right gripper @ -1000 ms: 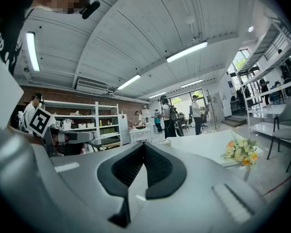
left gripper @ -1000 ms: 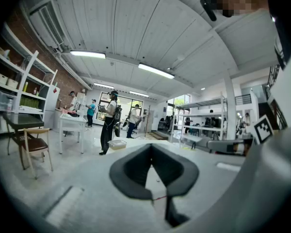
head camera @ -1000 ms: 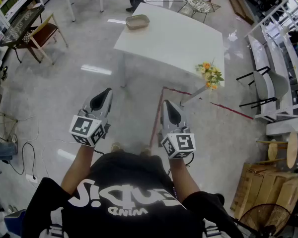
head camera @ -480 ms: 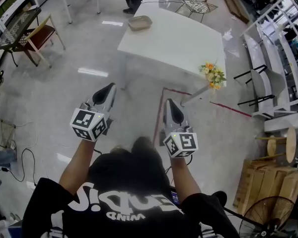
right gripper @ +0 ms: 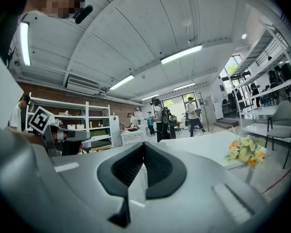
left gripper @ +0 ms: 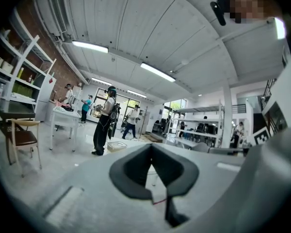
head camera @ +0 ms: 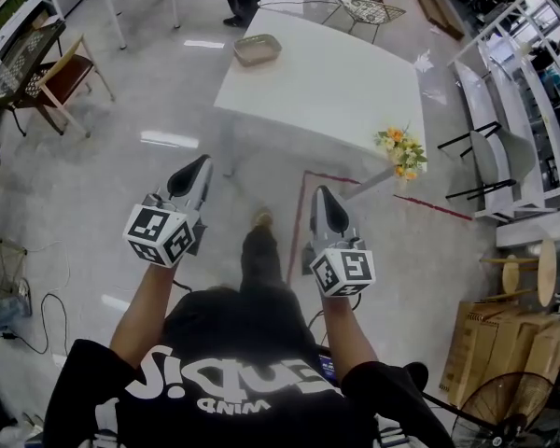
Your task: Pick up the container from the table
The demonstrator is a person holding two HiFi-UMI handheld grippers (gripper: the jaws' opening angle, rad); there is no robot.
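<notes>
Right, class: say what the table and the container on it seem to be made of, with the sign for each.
Table: white, smooth top, probably laminate or painted board, judging by its even, slightly glossy surface. Container: tan, matt, shallow tray; perhaps woven fibre, plastic or card, too small to tell.

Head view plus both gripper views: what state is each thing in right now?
container: lying on the far corner of the table, untouched.
flowers: at the table's near right corner.
left gripper: shut, empty, short of the table.
right gripper: shut, empty, short of the table.
</notes>
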